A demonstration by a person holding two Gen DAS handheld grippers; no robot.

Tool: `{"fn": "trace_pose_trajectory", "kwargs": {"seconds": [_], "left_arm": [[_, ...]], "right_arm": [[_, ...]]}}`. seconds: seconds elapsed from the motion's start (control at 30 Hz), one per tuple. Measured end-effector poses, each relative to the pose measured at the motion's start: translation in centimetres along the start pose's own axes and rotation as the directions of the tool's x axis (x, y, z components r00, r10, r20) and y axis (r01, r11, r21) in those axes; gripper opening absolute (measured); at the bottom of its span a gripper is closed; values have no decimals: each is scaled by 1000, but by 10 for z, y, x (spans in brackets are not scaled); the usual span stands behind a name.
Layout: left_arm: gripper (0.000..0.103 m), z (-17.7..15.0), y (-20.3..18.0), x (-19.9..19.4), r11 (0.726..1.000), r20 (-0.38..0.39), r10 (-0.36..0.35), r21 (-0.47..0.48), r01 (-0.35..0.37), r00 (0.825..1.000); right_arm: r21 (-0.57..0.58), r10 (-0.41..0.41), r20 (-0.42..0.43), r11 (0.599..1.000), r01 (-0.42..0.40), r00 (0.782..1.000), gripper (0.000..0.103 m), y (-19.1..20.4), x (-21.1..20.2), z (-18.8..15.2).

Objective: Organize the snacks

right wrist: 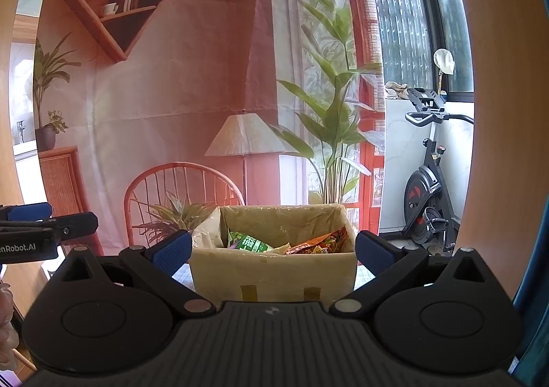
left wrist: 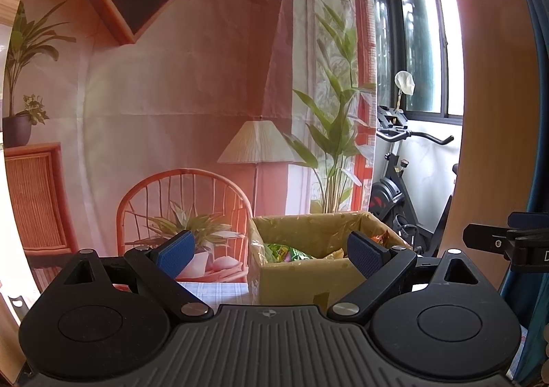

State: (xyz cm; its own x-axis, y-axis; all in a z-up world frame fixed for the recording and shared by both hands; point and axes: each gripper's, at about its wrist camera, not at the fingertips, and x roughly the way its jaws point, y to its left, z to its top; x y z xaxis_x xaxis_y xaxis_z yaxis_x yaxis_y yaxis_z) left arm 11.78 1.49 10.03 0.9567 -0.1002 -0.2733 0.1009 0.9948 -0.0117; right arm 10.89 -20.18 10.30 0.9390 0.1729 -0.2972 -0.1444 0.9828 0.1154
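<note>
A cardboard box (left wrist: pixel 295 275) lined with clear plastic stands on the table ahead, also in the right wrist view as the box (right wrist: pixel 274 272). Inside lie a green snack bag (left wrist: pixel 286 253) (right wrist: pixel 248 243), an orange-red snack bag (right wrist: pixel 320 243) and a yellowish packet (left wrist: pixel 334 254). My left gripper (left wrist: pixel 272 255) is open, level with the box's near wall, nothing between its blue pads. My right gripper (right wrist: pixel 272 249) is open too and frames the box front, holding nothing. The left gripper's side (right wrist: pixel 48 232) shows at the right view's left edge.
A printed room backdrop (left wrist: pixel 192 95) hangs right behind the table. A checked tablecloth (left wrist: pixel 219 289) covers the table left of the box. An exercise bike (right wrist: pixel 429 181) stands by the window at the right. A wooden post (left wrist: pixel 487 112) rises close on the right.
</note>
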Motion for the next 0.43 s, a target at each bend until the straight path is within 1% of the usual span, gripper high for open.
{"fn": "trace_pose_trajectory", "kwargs": {"seconds": [0.3, 0.43], "left_arm": [[97, -1, 1, 1, 1000, -9, -6, -27, 6, 1000], [97, -3, 1, 3, 1000, -15, 4, -27, -4, 1000]], "right_arm": [[1, 0, -3, 1000, 0, 1000, 103, 0, 0, -2], [1, -2, -4, 1000, 2, 1000, 103, 0, 1, -2]]}}
